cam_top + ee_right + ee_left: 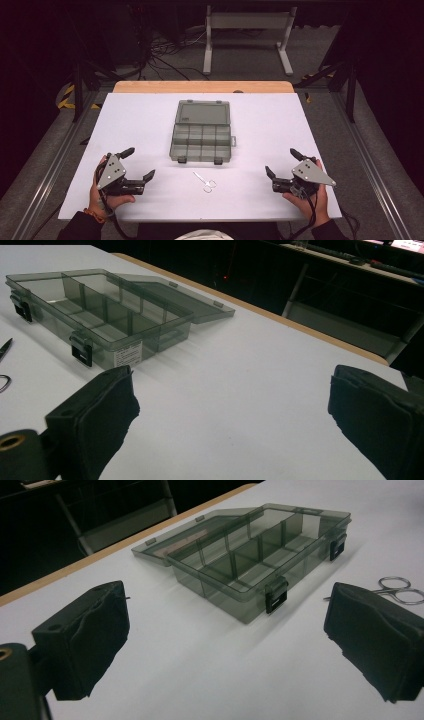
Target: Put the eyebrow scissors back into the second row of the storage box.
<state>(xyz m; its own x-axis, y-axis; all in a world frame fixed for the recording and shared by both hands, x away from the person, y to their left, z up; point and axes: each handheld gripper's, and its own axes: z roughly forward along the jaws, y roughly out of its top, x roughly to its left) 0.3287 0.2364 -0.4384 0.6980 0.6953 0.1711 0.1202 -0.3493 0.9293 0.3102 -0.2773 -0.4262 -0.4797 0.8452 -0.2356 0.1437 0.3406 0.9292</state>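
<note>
I hold two grippers, my left gripper [139,164] and my right gripper [281,162], both spread wide and empty. One pair of scissors [205,182] lies between them; one open compartment box [202,136] sits just beyond it.

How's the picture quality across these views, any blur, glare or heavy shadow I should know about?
High view: the white table is evenly lit, the surroundings fall nearly black, and the scissors are small but readable. Left gripper view: the organizer box is fairly sharp and casts a soft shadow, while the near jaws look soft. Right gripper view: much the same, with a dim background and no strong glare.
</note>
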